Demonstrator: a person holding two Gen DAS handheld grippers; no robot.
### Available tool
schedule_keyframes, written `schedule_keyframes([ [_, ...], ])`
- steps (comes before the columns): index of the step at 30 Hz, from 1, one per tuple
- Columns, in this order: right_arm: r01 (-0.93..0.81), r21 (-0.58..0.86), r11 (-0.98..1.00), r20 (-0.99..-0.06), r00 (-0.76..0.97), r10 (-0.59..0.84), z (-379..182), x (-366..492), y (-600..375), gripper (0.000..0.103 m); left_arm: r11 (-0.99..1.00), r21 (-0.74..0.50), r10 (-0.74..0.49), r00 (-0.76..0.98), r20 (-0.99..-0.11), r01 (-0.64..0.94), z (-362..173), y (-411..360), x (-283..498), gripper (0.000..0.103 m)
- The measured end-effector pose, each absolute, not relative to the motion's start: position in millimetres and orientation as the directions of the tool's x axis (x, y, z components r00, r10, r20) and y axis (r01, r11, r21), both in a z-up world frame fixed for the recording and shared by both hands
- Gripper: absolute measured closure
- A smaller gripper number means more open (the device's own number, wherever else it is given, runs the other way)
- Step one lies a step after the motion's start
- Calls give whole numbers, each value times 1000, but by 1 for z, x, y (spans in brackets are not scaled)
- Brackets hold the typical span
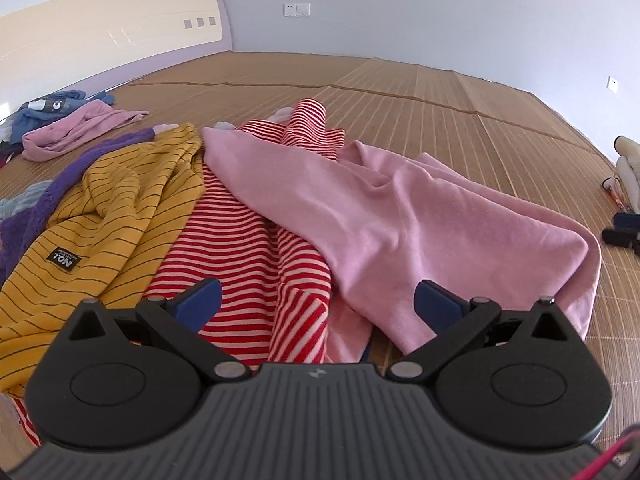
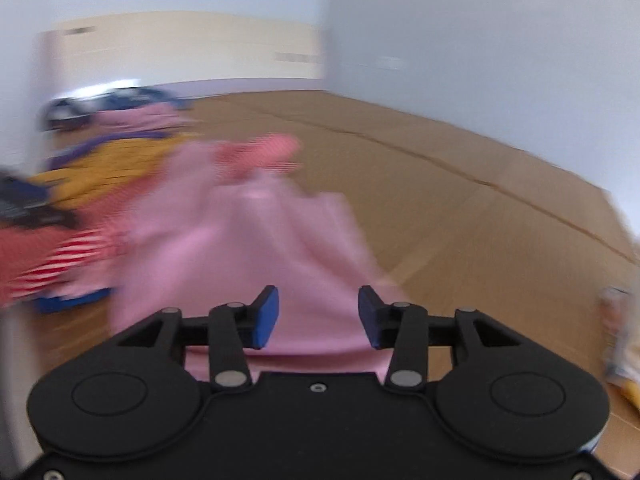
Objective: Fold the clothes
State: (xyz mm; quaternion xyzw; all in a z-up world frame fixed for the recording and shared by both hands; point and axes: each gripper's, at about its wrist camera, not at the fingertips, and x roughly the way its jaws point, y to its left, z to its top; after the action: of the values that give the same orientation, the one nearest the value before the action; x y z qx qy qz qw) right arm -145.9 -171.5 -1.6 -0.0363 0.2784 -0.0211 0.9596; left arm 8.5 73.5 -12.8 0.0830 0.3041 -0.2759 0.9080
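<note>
A woven bamboo mat covers a bed in a pale-walled bedroom, its cream headboard rising at the far left beneath a wall switch plate. Heaped across the near half of the mat is a jumble of unfolded laundry: a pink garment draped over a red-and-white striped top, which lies beside a mustard-yellow striped shirt bearing a small black label. A purple knit edges the yellow shirt on its far left side. Farther back near the headboard sit a crumpled mauve garment and some blue clothing.

The left gripper hovers low over the pile, its blue-padded jaws spread wide with the striped top and the pink garment's edge lying between and below them; they grip nothing. In the right wrist view, heavily blurred, the right gripper is also parted, its blue pads standing clear over the pink garment, with the yellow and striped clothes smeared off to the left. Whether the pads touch the fabric cannot be told.
</note>
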Motion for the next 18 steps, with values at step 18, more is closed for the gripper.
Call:
schedule_keyframes([
  [18,-272,-109,956,-669,731,132,-63,-69,-81,96,849,18,-411,681,-607,528,-14,87,11,0],
])
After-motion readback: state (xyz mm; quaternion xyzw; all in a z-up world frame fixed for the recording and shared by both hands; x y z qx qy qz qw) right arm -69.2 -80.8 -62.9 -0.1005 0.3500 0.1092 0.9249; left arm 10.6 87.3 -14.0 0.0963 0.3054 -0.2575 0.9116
